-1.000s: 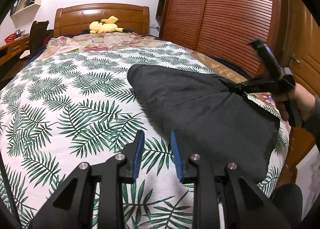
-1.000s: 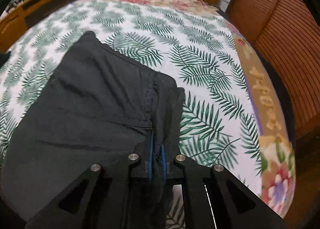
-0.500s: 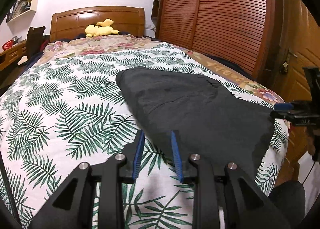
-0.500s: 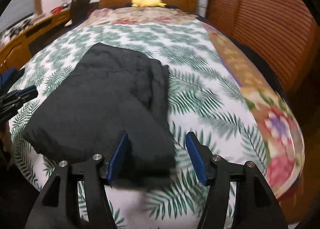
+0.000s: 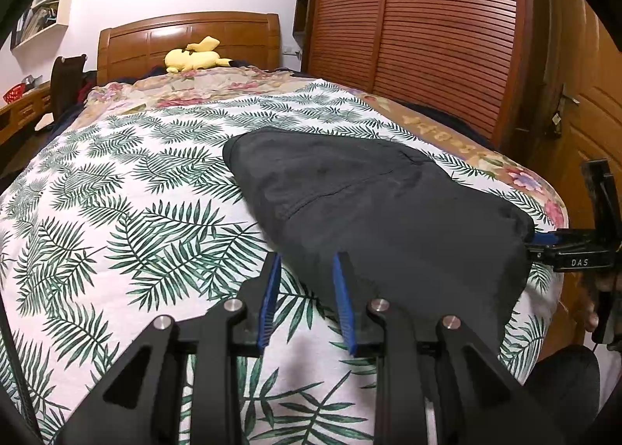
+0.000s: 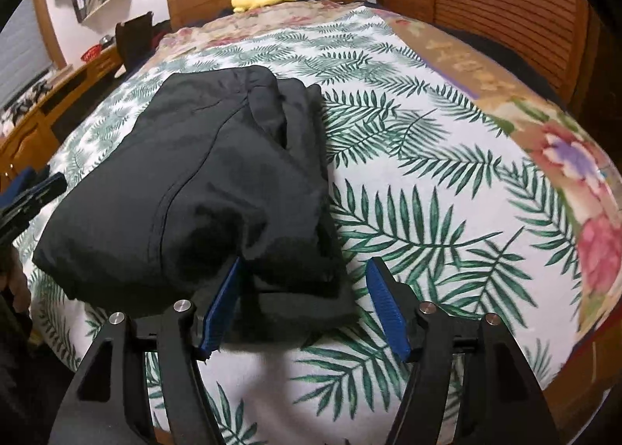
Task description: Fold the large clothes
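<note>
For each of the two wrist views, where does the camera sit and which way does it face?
Left wrist: behind the left gripper, jaws open, facing the headboard across the dark garment; the right gripper shows at right.
Right wrist: behind the right gripper, jaws open at the garment's near edge, facing the headboard; the left gripper shows at left.
Shared: garment, leaf-print bedcover, yellow plush toy.

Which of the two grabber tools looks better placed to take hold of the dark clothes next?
Probably the right gripper: its jaws stand wide open around the near corner of the dark garment. The left gripper is open too, but narrower, with only its right finger at the garment's edge.
</note>
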